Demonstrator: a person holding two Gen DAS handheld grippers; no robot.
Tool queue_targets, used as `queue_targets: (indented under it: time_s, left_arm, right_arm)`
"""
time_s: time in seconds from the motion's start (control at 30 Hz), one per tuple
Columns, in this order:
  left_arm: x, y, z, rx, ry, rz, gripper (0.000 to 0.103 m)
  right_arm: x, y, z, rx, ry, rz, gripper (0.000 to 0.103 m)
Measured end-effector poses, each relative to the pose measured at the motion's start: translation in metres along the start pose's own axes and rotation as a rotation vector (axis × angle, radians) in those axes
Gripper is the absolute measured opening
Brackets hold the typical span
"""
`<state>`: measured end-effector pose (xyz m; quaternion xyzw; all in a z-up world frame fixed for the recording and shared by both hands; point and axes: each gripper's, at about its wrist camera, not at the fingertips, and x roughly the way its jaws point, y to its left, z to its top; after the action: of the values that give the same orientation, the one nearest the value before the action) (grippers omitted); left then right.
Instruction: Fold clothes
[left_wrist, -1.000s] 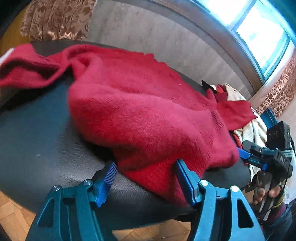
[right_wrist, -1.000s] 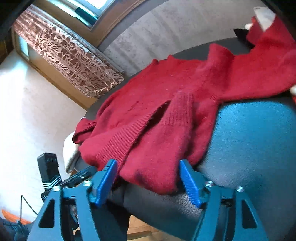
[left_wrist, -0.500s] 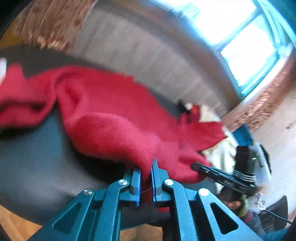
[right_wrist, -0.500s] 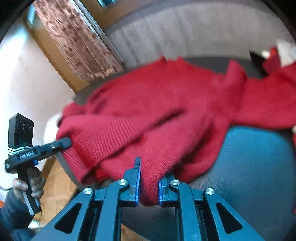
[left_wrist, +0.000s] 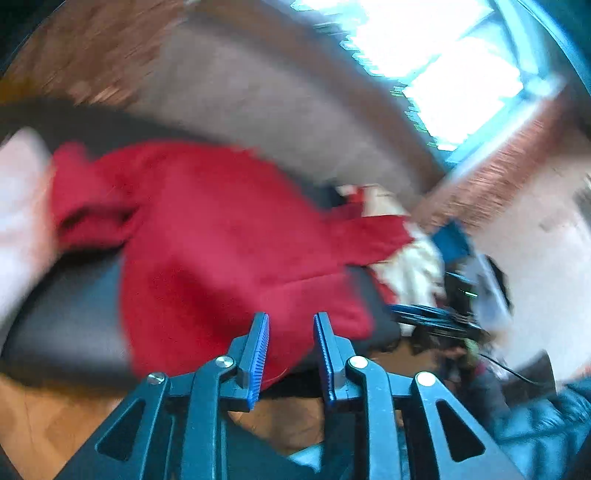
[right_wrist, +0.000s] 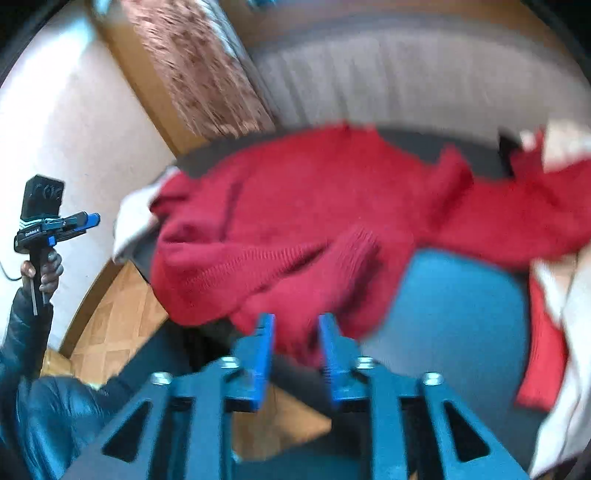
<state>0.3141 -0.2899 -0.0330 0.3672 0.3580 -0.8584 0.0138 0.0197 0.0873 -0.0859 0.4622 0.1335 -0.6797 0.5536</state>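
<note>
The left gripper (left_wrist: 291, 332) stands released, its blue-padded jaws parted with a clear gap between them and nothing held. Just ahead of its tips lies the red sweater (left_wrist: 229, 251), spread in loose folds over the dark desk (left_wrist: 70, 295); the sweater's near hem hangs at the desk's front edge, right in front of the jaws, though motion blur hides whether cloth and pads touch. Beyond the sweater and to the right of this gripper sits a heap of cream and red clothes (left_wrist: 410, 266).

The right gripper (right_wrist: 295, 334) is likewise released, jaws apart and empty. A ribbed cuff and fold of the red sweater (right_wrist: 303, 229) droops straight ahead of its tips, close to them. The bare desk (right_wrist: 454, 306) shows to the right of this gripper, with the cream and red clothes (right_wrist: 561, 302) at the far right edge. Far off to its left, the left gripper (right_wrist: 88, 220) appears held up in the person's hand (right_wrist: 44, 267), well apart from the sweater, above the wooden floor (right_wrist: 114, 321).
</note>
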Motion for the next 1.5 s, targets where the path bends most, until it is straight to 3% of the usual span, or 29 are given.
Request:
queue_targets:
  time_s: [0.07, 0.2, 0.33, 0.4, 0.5, 0.6, 0.77, 0.9, 0.97, 1.07, 1.13, 1.27, 1.33, 1.4, 1.5]
  left_arm:
    - [0.010, 0.023, -0.006, -0.080, -0.004, 0.059, 0.024]
    - [0.025, 0.049, -0.006, -0.182, -0.062, 0.106, 0.024]
    - [0.054, 0.051, 0.007, -0.152, -0.076, 0.177, 0.027]
    - [0.081, 0.049, 0.008, -0.108, -0.010, 0.245, 0.027]
    - [0.115, 0.049, -0.002, -0.050, 0.086, 0.330, 0.027]
    - [0.118, 0.044, -0.015, -0.030, 0.082, 0.321, 0.027]
    - [0.105, 0.050, -0.020, -0.072, 0.094, 0.267, 0.025]
    - [0.064, 0.063, 0.008, -0.165, -0.100, 0.182, 0.027]
    - [0.050, 0.065, 0.035, -0.169, -0.176, 0.188, 0.029]
    - [0.053, 0.067, 0.073, -0.126, -0.194, 0.277, 0.029]
    - [0.068, 0.070, 0.096, -0.119, -0.180, 0.304, 0.029]
    - [0.100, 0.087, 0.138, -0.108, -0.142, 0.395, 0.030]
    - [0.118, 0.095, 0.152, -0.113, -0.097, 0.440, 0.030]
    - [0.142, 0.115, 0.166, -0.125, -0.025, 0.540, 0.030]
    - [0.168, 0.130, 0.178, -0.099, 0.024, 0.627, 0.030]
  right_arm:
    - [0.002, -0.009, -0.010, 0.044, 0.021, -0.013, 0.048]
    - [-0.002, -0.010, 0.004, 0.086, -0.041, -0.011, 0.054]
    - [0.009, 0.001, 0.039, 0.071, -0.122, -0.008, 0.072]
    - [0.028, 0.005, 0.059, 0.064, -0.132, -0.003, 0.076]
    - [0.075, 0.002, 0.077, 0.092, -0.046, 0.062, 0.077]
    - [0.119, 0.005, 0.068, 0.077, 0.116, 0.059, 0.078]
    - [0.105, 0.013, 0.025, -0.027, 0.301, 0.145, 0.078]
    - [0.075, 0.005, 0.007, -0.029, 0.365, 0.065, 0.077]
    - [0.065, 0.009, 0.029, -0.028, 0.280, 0.069, 0.077]
    - [0.051, 0.015, 0.064, -0.027, 0.154, 0.076, 0.078]
    - [0.046, 0.020, 0.088, -0.024, 0.075, 0.079, 0.085]
    - [0.089, 0.027, 0.144, -0.005, -0.009, 0.064, 0.088]
    - [0.120, 0.022, 0.162, 0.012, 0.020, 0.041, 0.088]
    - [0.151, 0.013, 0.179, 0.018, 0.066, 0.004, 0.088]
    - [0.178, -0.011, 0.185, 0.012, 0.129, -0.101, 0.088]
